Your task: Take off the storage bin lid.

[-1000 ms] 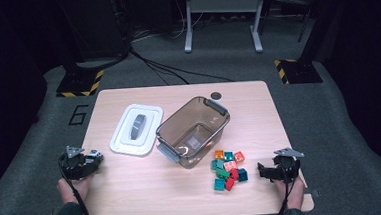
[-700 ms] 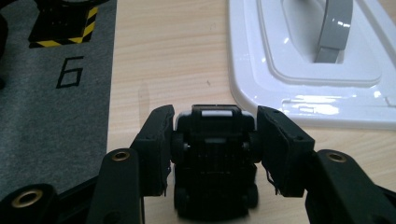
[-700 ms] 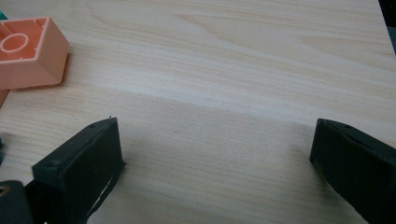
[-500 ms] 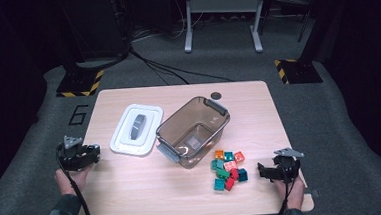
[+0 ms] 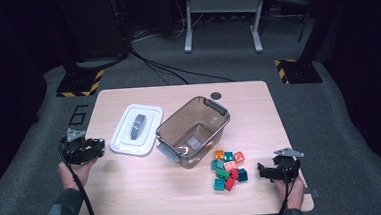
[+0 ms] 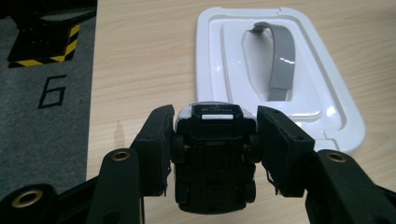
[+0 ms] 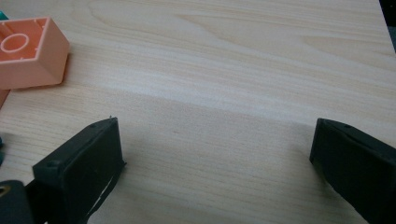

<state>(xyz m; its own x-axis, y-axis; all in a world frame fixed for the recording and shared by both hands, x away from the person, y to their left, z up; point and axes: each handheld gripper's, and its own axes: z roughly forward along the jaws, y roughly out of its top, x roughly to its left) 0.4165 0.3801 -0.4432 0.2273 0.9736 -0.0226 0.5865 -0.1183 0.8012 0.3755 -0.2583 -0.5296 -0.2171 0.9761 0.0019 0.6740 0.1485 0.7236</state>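
My left gripper (image 6: 212, 133) is shut on a small toy car (image 6: 212, 163), whose black underside and wheels face the camera, with a white body beyond. In the high view the left gripper (image 5: 99, 147) hovers at the table's left edge, its jaws toward the white lid (image 5: 136, 129) with a grey handle (image 6: 280, 58). My right gripper (image 5: 261, 172) stands open near the front right, just right of a pile of several coloured bricks (image 5: 227, 168). Bare wood lies between the right gripper's (image 7: 215, 154) jaws, and an orange brick (image 7: 29, 53) lies off to their upper left.
A clear brown plastic bin (image 5: 214, 111) stands open mid-table, tilted a little, between the lid and the bricks. A dark round hole (image 5: 216, 95) marks the table's far edge. A "6" (image 5: 79, 114) is marked on the grey floor at the left.
The left gripper has moved a little away from the person, toward the lid, still shut on the toy car. The right gripper has stayed put.
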